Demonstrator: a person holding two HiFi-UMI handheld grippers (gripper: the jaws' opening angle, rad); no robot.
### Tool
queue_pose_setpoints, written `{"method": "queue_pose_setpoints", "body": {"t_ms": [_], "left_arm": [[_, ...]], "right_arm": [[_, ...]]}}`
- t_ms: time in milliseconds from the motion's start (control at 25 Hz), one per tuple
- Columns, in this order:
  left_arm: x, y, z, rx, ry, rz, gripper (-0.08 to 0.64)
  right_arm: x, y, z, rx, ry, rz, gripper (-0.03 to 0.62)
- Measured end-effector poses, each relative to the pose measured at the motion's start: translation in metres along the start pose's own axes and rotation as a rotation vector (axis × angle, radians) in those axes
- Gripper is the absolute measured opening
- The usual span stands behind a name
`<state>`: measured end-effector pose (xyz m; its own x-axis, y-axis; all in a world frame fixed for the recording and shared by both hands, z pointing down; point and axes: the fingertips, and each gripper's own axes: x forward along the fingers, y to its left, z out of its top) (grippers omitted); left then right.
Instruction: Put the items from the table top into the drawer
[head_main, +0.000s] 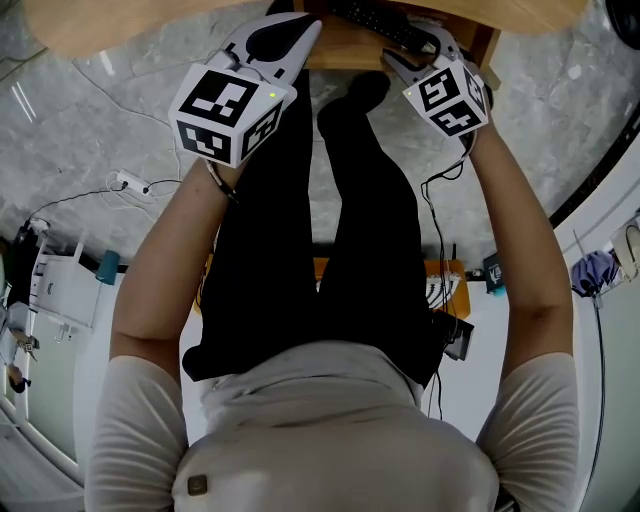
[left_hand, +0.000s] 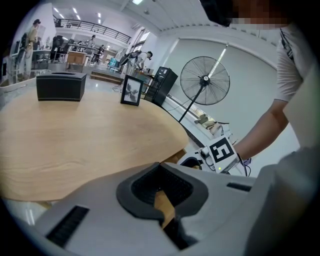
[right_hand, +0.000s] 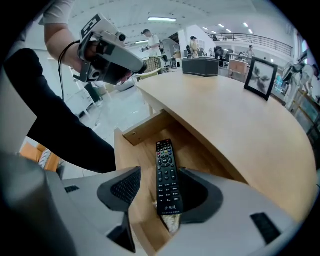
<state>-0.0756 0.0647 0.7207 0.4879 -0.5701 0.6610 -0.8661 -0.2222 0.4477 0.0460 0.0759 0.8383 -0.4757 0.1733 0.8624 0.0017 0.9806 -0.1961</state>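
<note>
The wooden worktop (right_hand: 240, 115) is seen above the open drawer (right_hand: 142, 135). The right tongs (right_hand: 160, 187) are held wide apart over the drawer, gripping nothing. The left tongs (left_hand: 161, 186) are closed and empty. The black remote (right_hand: 166, 175) is seen lying in the drawer, between the right jaws.

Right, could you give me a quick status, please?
Left gripper shut, empty. Right gripper open over black remote control lying in open wooden drawer. Black box, framed picture on wooden table.
</note>
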Motion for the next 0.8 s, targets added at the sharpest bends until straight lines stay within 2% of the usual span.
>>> {"method": "queue_pose_setpoints", "body": {"t_ms": [120, 240, 320, 480, 600, 800], "left_arm": [[-0.011, -0.005, 0.010, 0.013, -0.012, -0.001, 0.009], [-0.022, -0.016, 0.025, 0.039, -0.021, 0.000, 0.009], [-0.029, -0.024, 0.039, 0.053, -0.033, -0.001, 0.009], [-0.056, -0.030, 0.064, 0.079, -0.054, -0.005, 0.009], [-0.080, -0.041, 0.084, 0.097, -0.072, -0.008, 0.009], [-0.125, -0.071, 0.120, 0.124, -0.115, 0.003, 0.009]], "right_arm": [[-0.010, 0.005, 0.014, 0.029, -0.032, -0.013, 0.248], [-0.030, 0.004, 0.025, 0.068, -0.062, -0.051, 0.209], [-0.048, 0.002, 0.035, 0.081, -0.085, -0.086, 0.161], [-0.082, 0.006, 0.068, 0.110, -0.139, -0.133, 0.112], [-0.115, 0.010, 0.092, 0.141, -0.193, -0.169, 0.064], [-0.188, 0.015, 0.134, 0.182, -0.300, -0.242, 0.040]]}}
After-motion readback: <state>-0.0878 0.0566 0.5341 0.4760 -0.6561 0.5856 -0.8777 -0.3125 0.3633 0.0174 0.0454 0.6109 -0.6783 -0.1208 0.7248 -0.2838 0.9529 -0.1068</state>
